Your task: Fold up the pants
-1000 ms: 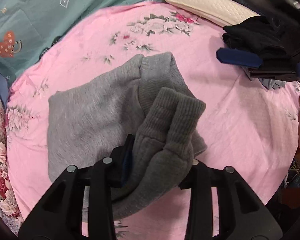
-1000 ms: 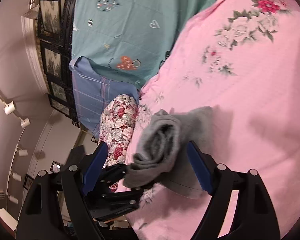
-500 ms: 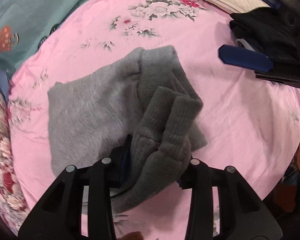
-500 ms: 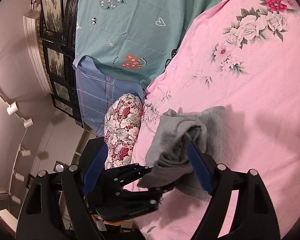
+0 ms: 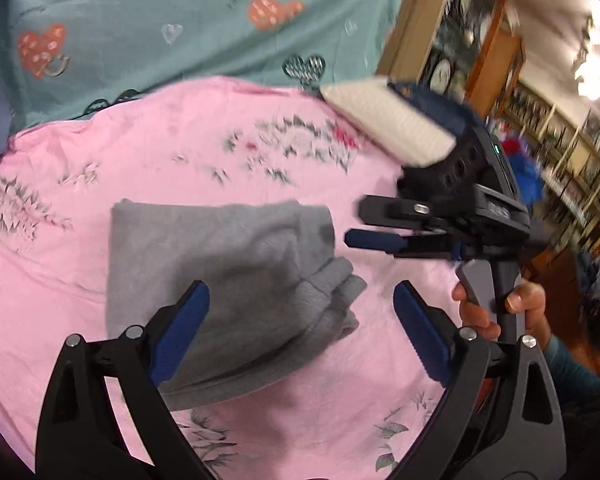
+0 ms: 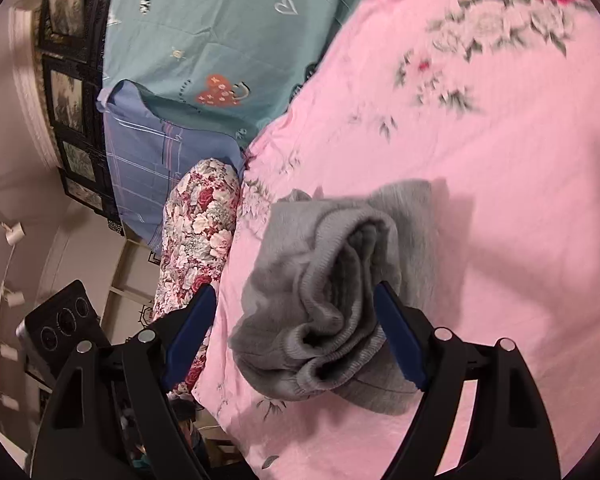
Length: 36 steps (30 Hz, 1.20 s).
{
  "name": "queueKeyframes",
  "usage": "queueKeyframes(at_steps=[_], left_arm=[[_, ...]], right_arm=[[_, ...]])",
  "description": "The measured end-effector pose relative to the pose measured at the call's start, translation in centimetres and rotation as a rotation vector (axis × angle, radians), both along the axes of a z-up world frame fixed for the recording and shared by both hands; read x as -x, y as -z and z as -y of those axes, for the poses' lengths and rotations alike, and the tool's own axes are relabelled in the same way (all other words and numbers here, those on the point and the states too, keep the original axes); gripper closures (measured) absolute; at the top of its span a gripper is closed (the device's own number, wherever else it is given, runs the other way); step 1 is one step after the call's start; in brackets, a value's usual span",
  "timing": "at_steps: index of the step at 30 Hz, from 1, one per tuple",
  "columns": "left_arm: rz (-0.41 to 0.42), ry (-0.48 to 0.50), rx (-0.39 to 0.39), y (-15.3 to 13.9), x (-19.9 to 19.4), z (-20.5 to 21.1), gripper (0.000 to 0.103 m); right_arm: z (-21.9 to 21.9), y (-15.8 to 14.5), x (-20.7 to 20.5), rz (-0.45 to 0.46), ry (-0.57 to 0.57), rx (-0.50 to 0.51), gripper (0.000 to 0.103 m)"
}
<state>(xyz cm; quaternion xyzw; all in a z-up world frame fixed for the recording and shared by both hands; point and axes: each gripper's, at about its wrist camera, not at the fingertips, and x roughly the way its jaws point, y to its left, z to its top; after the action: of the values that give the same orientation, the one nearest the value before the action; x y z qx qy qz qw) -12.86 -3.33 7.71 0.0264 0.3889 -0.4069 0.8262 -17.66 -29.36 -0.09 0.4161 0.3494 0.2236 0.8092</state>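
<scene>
The grey sweatpants [image 5: 228, 276] lie folded into a compact bundle on the pink floral sheet [image 5: 180, 152]. Their ribbed cuffs stick out at the bundle's right side. My left gripper [image 5: 300, 328] is open and empty, held just above the bundle's near edge. My right gripper [image 5: 374, 240] shows in the left wrist view, hand-held, at the bundle's right. In the right wrist view, the right gripper [image 6: 294, 340] is open with the ribbed cuff end of the pants [image 6: 332, 304] lying between its fingers, not pinched.
A teal heart-print sheet [image 5: 180, 20] lies beyond the pink one. A cream quilted pillow [image 5: 384, 120] and dark clothes sit at the back right. A floral pillow [image 6: 200, 232] and a blue plaid pillow [image 6: 140, 152] lie at the bed's left edge.
My left gripper has let go of the grey cuff, opened and pulled back and up. The pants now lie flat as a folded bundle. The right gripper has moved closer to the cuff end.
</scene>
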Motion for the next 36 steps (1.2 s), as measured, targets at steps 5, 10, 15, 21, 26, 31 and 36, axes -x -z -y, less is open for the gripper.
queueKeyframes(at_steps=[5, 10, 15, 21, 26, 31, 36], left_arm=[[-0.057, -0.238, -0.059, 2.4, -3.6, -4.0, 0.008], [-0.146, -0.3, -0.121, 5.0, -5.4, -6.3, 0.008], [-0.253, -0.282, -0.026, 6.2, -7.1, -8.6, 0.008], [-0.415, -0.242, 0.154, 8.6, -8.7, -9.3, 0.008], [-0.49, -0.267, 0.205, 10.1, -9.6, -10.5, 0.008], [-0.528, -0.263, 0.205, 11.1, -10.8, -10.9, 0.007], [-0.583, -0.243, 0.219, 12.8, -11.9, -10.9, 0.007]], right_arm=[[-2.9, -0.1, -1.0, 0.01, -0.109, -0.1, 0.022], [-0.9, 5.4, -2.7, -0.209, 0.026, 0.039, 0.05], [1.4, 2.0, 1.3, -0.126, 0.053, 0.043, 0.008], [1.7, 5.4, 2.0, -0.261, 0.008, -0.043, 0.006], [1.3, 7.6, -0.5, -0.304, -0.005, -0.136, 0.006], [0.3, 7.9, -2.5, -0.325, -0.071, -0.099, 0.002], [-1.5, 7.6, -3.3, -0.312, -0.147, -0.009, 0.001]])
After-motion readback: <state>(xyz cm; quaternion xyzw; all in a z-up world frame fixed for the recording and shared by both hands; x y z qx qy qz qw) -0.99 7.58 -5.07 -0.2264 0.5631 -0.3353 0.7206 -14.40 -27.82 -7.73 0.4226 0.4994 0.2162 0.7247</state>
